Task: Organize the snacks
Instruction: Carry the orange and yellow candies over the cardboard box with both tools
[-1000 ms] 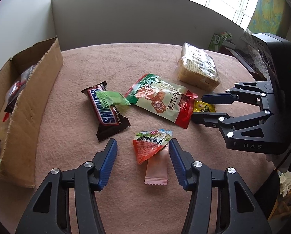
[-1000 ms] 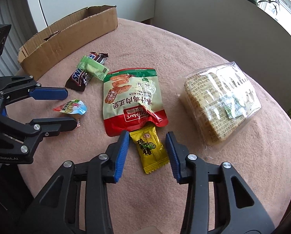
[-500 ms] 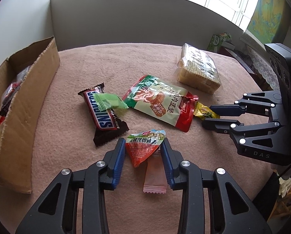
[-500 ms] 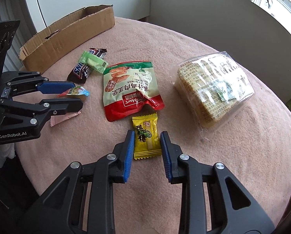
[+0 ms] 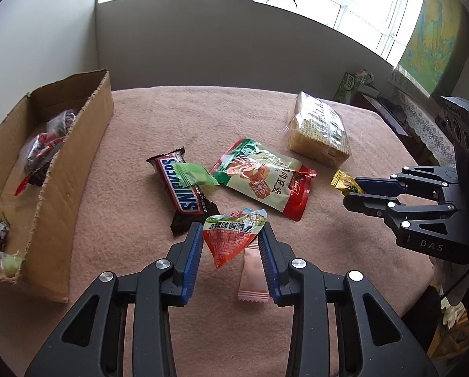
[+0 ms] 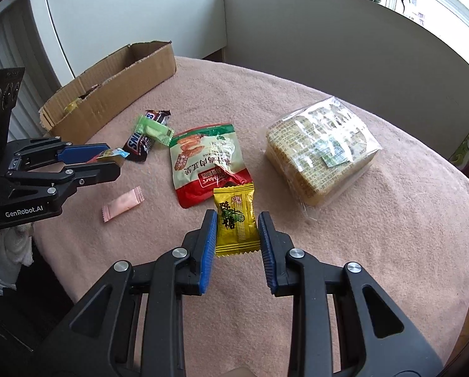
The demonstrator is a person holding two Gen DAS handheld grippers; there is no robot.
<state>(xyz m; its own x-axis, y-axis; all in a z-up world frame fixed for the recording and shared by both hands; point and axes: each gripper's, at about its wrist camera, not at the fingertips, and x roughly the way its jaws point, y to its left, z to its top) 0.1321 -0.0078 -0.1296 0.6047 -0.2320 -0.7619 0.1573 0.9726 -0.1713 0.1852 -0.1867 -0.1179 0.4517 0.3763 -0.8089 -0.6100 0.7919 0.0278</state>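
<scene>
My left gripper (image 5: 231,235) is shut on a small red and green snack packet (image 5: 229,238) and holds it above the pink table cloth (image 5: 140,251). It also shows in the right wrist view (image 6: 108,154). My right gripper (image 6: 237,223) is shut on a yellow candy packet (image 6: 236,220), lifted off the cloth; it shows in the left wrist view (image 5: 344,182). A cardboard box (image 5: 77,144) with several snacks inside stands at the left. A Snickers bar (image 5: 181,188) with a green candy (image 5: 193,174) on it lies in the middle.
A large red and green snack bag (image 5: 262,177) lies mid table. A clear pack of wafers (image 5: 319,128) lies at the far right. A pink candy wrapper (image 5: 253,276) lies under my left gripper. A low grey wall rings the table's far edge.
Both grippers have closed on their packets and lifted them off the cloth. The left one took the red and green packet, the right one the yellow candy.
</scene>
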